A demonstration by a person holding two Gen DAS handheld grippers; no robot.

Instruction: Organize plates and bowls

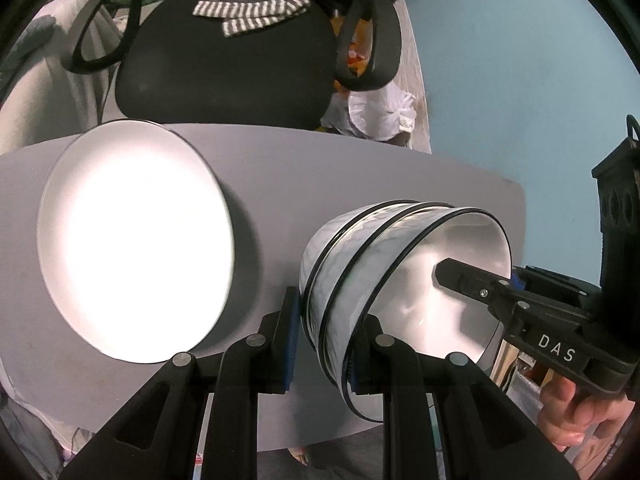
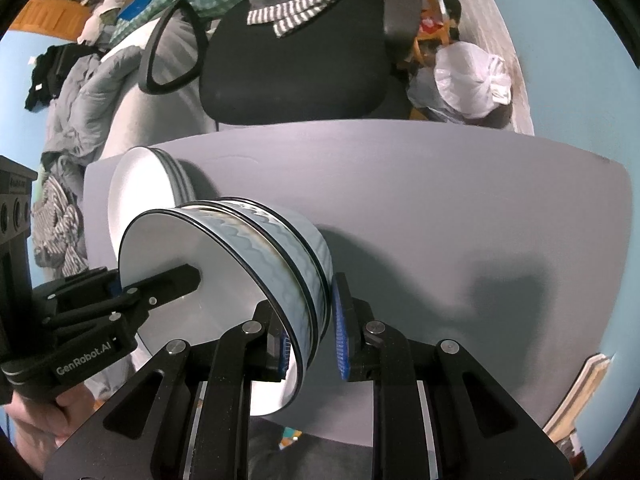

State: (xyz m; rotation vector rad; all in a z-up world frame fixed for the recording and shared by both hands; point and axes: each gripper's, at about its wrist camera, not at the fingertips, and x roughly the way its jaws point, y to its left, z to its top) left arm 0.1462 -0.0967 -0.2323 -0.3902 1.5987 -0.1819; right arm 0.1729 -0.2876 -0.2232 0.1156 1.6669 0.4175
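Observation:
A nested stack of white bowls with black rims and blue wavy bands (image 1: 360, 280) is held above the grey table (image 1: 260, 168). My left gripper (image 1: 326, 344) straddles the stack's wall, one finger outside and one inside. My right gripper (image 2: 312, 336) straddles the opposite wall the same way; it shows in the left wrist view (image 1: 472, 280). The bowls also show in the right wrist view (image 2: 248, 264). A stack of white plates (image 1: 132, 240) lies on the table to the left; it also shows in the right wrist view (image 2: 140, 192).
A black office chair (image 2: 296, 60) with a striped cloth (image 2: 296, 12) stands behind the table. A white plastic bag (image 2: 472, 80) sits on the floor at the back right. A blue wall (image 1: 520, 80) is on the right. Bedding (image 2: 80, 100) lies at the left.

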